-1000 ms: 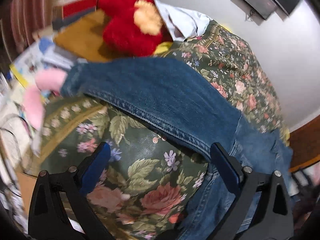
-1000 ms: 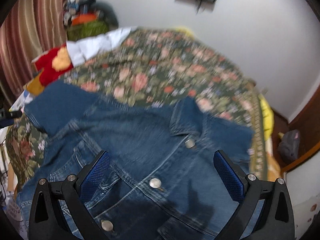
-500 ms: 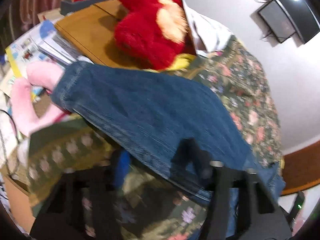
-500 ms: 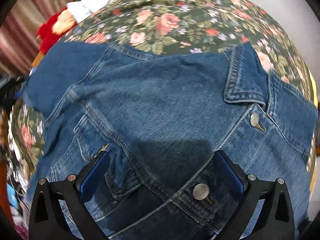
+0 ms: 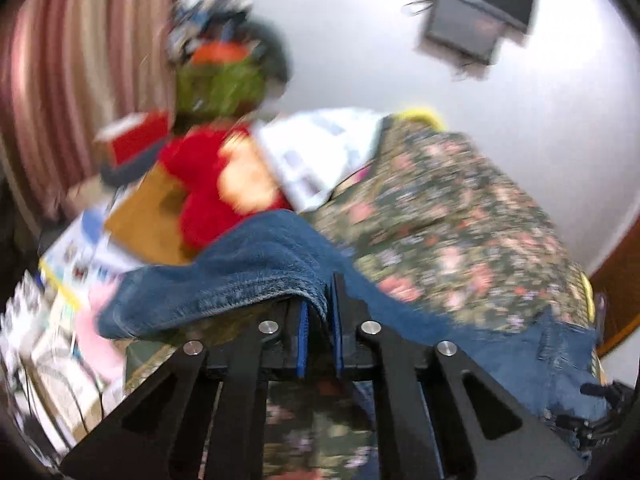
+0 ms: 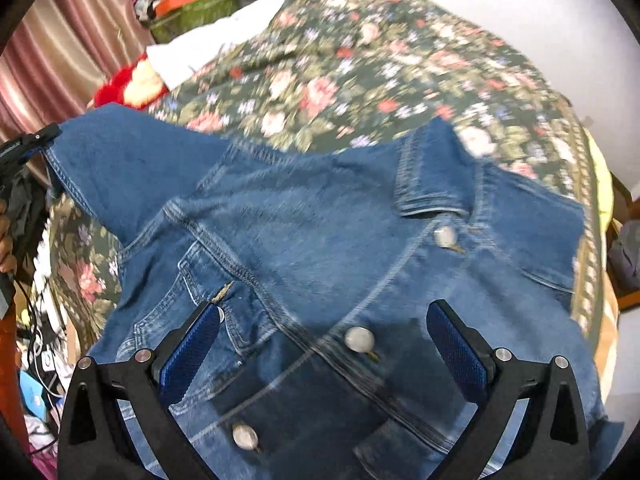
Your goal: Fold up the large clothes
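Denim jacket [image 6: 320, 248]: spread front-up on the floral bedspread [image 6: 360, 64], collar toward the far side, metal buttons running down the placket; one sleeve [image 5: 224, 276] is raised off the bed.
Left gripper [image 5: 320, 320]: its jaws have just been closing and are now clenched on the lower edge of the sleeve, denim pinched between the blue pads and draped over the fingertips.
Left gripper pose: aimed forward and somewhat downward; the view is blurred. In the right wrist view it shows only as a dark tip at the left edge, at the end of the lifted sleeve.
Right gripper [image 6: 324, 344]: released, jaws spread wide, pads [image 6: 188, 352] touching no cloth that I can make out.
Right gripper pose: pointed steeply down over the jacket's chest, a button between the fingers, the chest pocket by the left finger.
Bed surroundings: red plush toy [image 5: 208, 184] and white cloth [image 5: 320, 152] beyond the sleeve, at the bed's edge.
Containers: a green bag or basket [image 5: 220, 88] by the striped curtain [image 5: 60, 80]; contents too blurred to tell.
Wall: a dark screen [image 5: 468, 8] mounted high.
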`<move>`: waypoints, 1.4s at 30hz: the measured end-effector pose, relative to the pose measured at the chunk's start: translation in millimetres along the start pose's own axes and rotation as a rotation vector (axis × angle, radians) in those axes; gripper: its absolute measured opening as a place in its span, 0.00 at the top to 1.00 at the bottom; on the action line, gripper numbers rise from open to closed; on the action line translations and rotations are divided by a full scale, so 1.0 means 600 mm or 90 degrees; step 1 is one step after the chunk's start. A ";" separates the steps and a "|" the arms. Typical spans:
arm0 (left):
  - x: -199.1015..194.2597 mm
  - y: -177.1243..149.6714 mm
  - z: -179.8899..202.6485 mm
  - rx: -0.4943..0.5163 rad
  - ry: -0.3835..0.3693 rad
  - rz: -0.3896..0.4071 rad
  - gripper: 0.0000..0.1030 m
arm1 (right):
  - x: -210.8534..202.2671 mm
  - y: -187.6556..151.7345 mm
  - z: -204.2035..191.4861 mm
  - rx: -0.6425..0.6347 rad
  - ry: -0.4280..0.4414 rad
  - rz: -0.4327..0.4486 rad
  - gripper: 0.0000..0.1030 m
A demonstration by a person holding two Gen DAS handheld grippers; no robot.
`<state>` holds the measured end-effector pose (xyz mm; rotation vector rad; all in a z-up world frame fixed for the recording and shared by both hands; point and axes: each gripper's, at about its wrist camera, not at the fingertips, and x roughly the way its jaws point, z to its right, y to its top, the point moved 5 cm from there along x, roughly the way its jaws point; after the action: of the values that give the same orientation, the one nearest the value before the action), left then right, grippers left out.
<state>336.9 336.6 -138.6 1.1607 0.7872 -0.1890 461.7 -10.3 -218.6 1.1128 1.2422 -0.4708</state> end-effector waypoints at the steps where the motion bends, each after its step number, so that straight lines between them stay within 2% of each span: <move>1: -0.011 0.007 0.029 0.028 -0.007 0.019 0.93 | -0.010 0.000 0.008 0.006 0.001 0.007 0.00; 4: -0.047 0.005 0.140 0.139 -0.034 0.065 0.93 | -0.044 -0.007 0.038 0.029 0.002 0.031 0.00; 7: -0.043 -0.024 0.220 0.195 -0.068 0.041 0.93 | -0.075 -0.020 0.066 0.048 0.005 0.049 0.00; 9: -0.020 -0.063 0.265 0.218 -0.096 -0.009 0.93 | -0.092 -0.034 0.085 0.061 0.006 0.058 0.00; 11: 0.011 -0.113 0.306 0.230 -0.128 -0.081 0.93 | -0.105 -0.046 0.100 0.071 0.011 0.062 0.00; 15: 0.067 -0.212 0.347 0.212 -0.182 -0.231 0.93 | -0.125 -0.075 0.131 0.083 0.010 0.067 0.00; 17: 0.083 -0.256 0.356 0.194 -0.198 -0.285 0.93 | -0.129 -0.084 0.139 0.084 0.005 0.066 0.00; 19: 0.090 -0.279 0.358 0.181 -0.207 -0.315 0.91 | -0.132 -0.092 0.144 0.083 0.002 0.065 0.00; 22: 0.076 -0.283 0.346 0.172 -0.208 -0.318 0.85 | -0.133 -0.092 0.140 0.078 0.005 0.065 0.00; 25: 0.041 -0.253 0.315 0.180 -0.200 -0.271 0.78 | -0.135 -0.077 0.112 0.058 0.015 0.072 0.00; 26: 0.022 -0.235 0.295 0.185 -0.187 -0.238 0.76 | -0.135 -0.072 0.102 0.051 0.016 0.074 0.00; 28: 0.007 -0.205 0.265 0.184 -0.165 -0.199 0.59 | -0.134 -0.054 0.066 0.022 0.021 0.082 0.00; 30: -0.007 -0.170 0.216 0.175 -0.136 -0.155 0.52 | -0.130 -0.037 0.027 -0.009 0.024 0.091 0.00; 34: -0.018 -0.143 0.125 0.167 -0.069 -0.117 0.51 | -0.106 0.000 -0.070 -0.085 0.028 0.099 0.00; 38: -0.009 -0.146 0.030 0.127 -0.031 -0.122 0.51 | -0.058 0.029 -0.167 -0.161 0.038 0.085 0.00; 42: 0.006 -0.164 -0.033 0.098 -0.009 -0.132 0.51 | 0.017 0.050 -0.257 -0.209 0.059 0.039 0.00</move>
<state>279.6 313.7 -217.9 1.2198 0.8918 -0.4361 411.1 138.0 -203.9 0.8970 1.3080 -0.1615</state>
